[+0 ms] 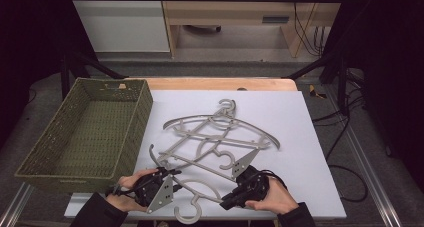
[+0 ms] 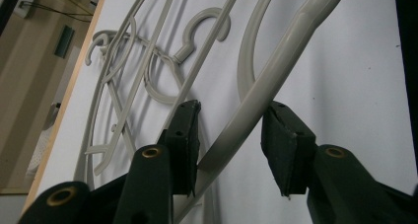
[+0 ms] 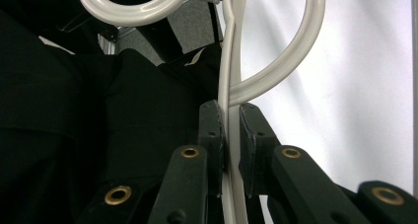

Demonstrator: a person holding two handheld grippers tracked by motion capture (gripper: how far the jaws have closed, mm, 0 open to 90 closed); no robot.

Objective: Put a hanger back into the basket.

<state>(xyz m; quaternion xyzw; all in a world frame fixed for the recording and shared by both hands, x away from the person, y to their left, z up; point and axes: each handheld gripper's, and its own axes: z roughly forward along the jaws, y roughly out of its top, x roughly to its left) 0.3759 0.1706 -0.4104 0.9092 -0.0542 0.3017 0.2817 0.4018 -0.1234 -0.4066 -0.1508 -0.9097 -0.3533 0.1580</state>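
Several grey plastic hangers point(image 1: 220, 137) lie tangled on a white board point(image 1: 305, 137). The nearest hanger point(image 1: 200, 187) has its hook point(image 1: 187, 214) at the board's front edge. My left gripper point(image 1: 167, 174) is at that hanger's left arm. In the left gripper view the arm point(image 2: 256, 91) runs between the jaws of my left gripper point(image 2: 234, 130). It touches the left pad point(image 2: 190, 135), with a gap to the right pad point(image 2: 283, 145). My right gripper point(image 1: 227, 202) points back toward the person. My right gripper point(image 3: 229, 115) is shut on the thin hanger bar point(image 3: 227, 61) just below the hook ring point(image 3: 138, 7).
A green woven basket point(image 1: 30, 169) stands on the left beside the board, its near corner close to my left hand. The person's dark sleeves come in at the bottom edge. The wooden table edge point(image 1: 220, 83) lies behind the board.
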